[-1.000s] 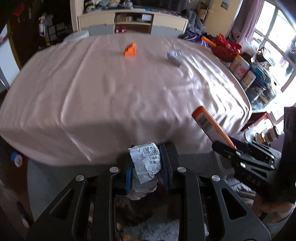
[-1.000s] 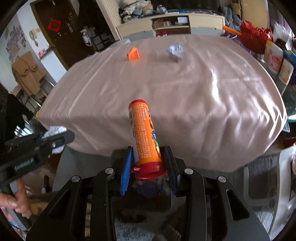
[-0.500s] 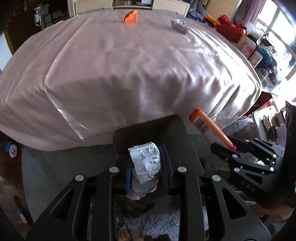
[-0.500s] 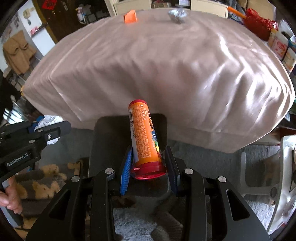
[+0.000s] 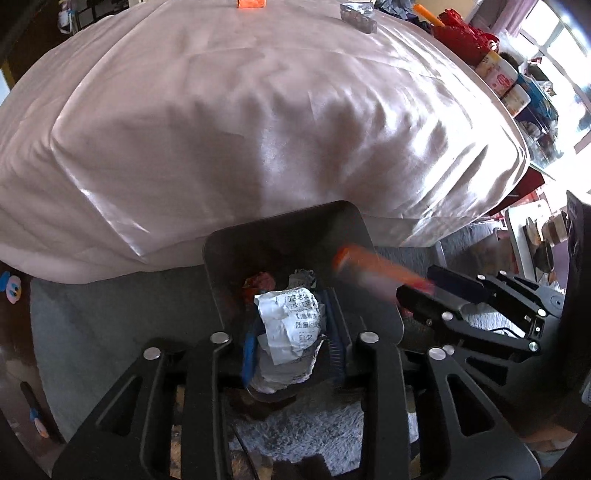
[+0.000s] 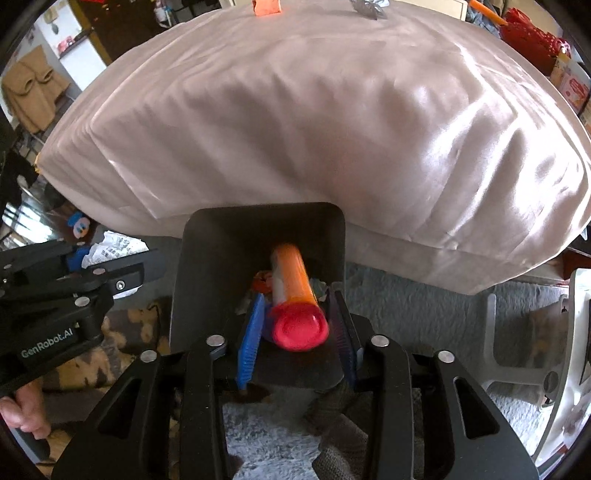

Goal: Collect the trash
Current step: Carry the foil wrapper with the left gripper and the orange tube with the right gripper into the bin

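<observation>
left hand-held gripper (image 5: pixel 293 334): clamped on crumpled printed paper (image 5: pixel 291 323), above dark bin (image 5: pixel 258 243) | right hand-held gripper (image 6: pixel 297 326): parted, pads beside blurred orange tube (image 6: pixel 293 282) with red cap, over bin mouth, contact unclear | bin: on floor against pink-draped bench (image 5: pixel 240 110), red wrapper (image 5: pixel 260 281) inside | bench far edge: orange scrap (image 5: pixel 251 3), foil wad (image 5: pixel 358 16)

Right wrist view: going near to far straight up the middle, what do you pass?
Right gripper → orange tube with its red cap nearest → dark bin → draped pink tablecloth → orange scrap at the table's far edge.
</observation>
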